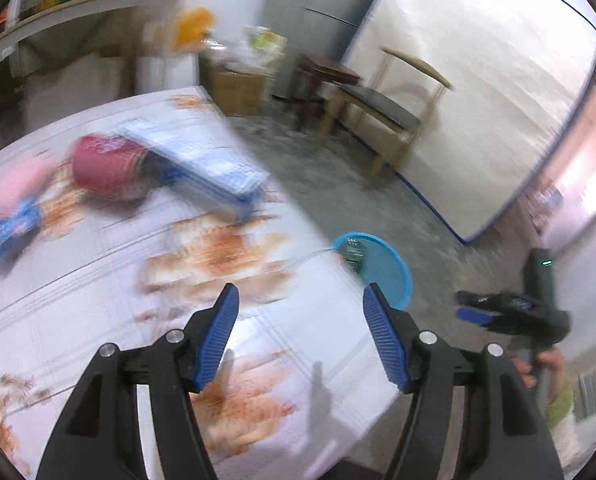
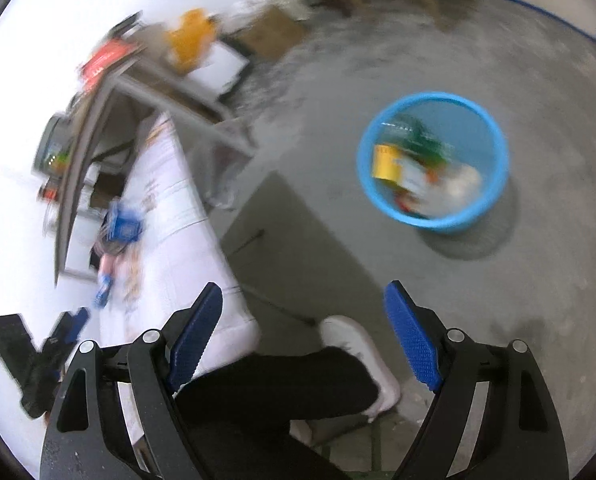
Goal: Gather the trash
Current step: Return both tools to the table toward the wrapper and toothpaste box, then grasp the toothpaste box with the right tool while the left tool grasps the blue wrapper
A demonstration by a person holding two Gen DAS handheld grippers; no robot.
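Observation:
My left gripper [image 1: 301, 304] is open and empty above the near part of a table with a white and orange patterned cloth [image 1: 98, 320]. On the table lie a red cup on its side [image 1: 106, 166], a blue and white packet [image 1: 202, 160], a pink item [image 1: 16, 184] and a blue wrapper [image 1: 10, 228]. A blue basket [image 2: 433, 164] stands on the floor and holds several pieces of trash. My right gripper [image 2: 303, 308] is open and empty, above the floor beside the table edge. The basket also shows in the left wrist view [image 1: 381, 268].
A wooden chair [image 1: 389, 108] and a dark stool [image 1: 325, 76] stand by the far wall. Cardboard boxes [image 1: 238, 88] sit beyond the table. A shelf [image 1: 78, 4] with items runs along the back left. The person's leg and white shoe [image 2: 361, 356] are below my right gripper.

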